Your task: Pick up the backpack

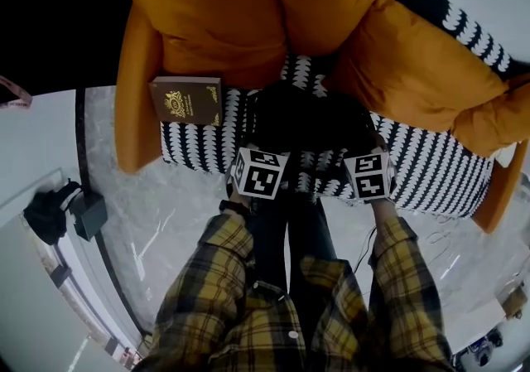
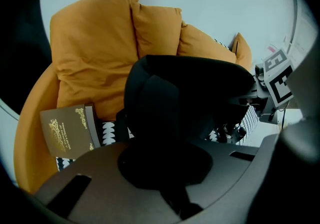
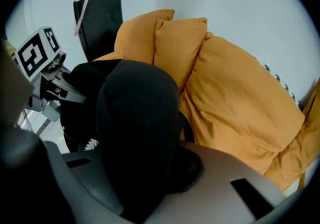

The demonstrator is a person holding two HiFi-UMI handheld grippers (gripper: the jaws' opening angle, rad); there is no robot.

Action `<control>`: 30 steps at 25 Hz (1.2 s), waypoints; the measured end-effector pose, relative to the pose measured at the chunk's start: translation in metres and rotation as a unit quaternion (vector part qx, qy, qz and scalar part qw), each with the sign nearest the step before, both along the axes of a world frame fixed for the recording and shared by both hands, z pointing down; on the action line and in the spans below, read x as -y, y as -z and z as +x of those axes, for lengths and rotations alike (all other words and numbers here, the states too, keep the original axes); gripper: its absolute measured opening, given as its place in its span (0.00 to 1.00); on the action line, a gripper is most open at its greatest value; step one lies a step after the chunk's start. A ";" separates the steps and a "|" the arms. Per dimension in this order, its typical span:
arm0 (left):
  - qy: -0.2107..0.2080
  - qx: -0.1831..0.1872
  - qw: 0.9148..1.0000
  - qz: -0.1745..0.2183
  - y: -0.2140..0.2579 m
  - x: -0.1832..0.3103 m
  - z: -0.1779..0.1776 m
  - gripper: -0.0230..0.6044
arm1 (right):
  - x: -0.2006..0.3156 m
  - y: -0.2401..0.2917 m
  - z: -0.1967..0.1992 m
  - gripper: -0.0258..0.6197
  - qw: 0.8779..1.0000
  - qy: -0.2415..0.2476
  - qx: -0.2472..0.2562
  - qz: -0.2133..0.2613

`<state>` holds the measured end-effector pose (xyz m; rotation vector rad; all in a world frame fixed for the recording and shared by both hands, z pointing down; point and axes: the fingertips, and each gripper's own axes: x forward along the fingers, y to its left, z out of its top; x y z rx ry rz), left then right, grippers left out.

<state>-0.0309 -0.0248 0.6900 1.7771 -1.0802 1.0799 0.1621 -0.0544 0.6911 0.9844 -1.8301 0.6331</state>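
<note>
Black backpack (image 1: 308, 118): at the middle of the sofa seat, in front of the orange cushions and to the right of the book; I cannot tell whether it touches the seat.
Left gripper (image 2: 167, 170): points steeply down, jaws pinched together on a fold of the backpack's black fabric at its left side.
Right gripper (image 3: 145, 168): points steeply down, jaws clamped on a padded black part of the backpack at its right side.
Seat (image 1: 431, 167): black-and-white patterned cover.
Orange cushions (image 1: 211, 6): piled along the sofa back, behind the backpack.
Book (image 1: 186, 100): brown with gold ornament, at the seat's left end beside the orange arm.
Sleeves (image 1: 207, 279): 2, yellow plaid.
Floor (image 1: 166, 213): pale grey marble.
</note>
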 end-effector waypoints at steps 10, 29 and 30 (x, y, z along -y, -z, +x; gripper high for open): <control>-0.008 -0.002 1.000 0.010 0.036 0.005 0.009 0.09 | -0.015 0.031 0.012 0.09 0.999 -0.043 0.021 -0.001; -0.028 -0.044 0.994 0.097 0.182 0.049 -0.003 0.09 | 0.007 0.181 0.003 0.08 0.988 -0.089 0.092 0.081; -0.025 -0.047 0.993 0.103 0.193 0.054 -0.005 0.09 | 0.009 0.192 0.001 0.08 0.988 -0.086 0.094 0.090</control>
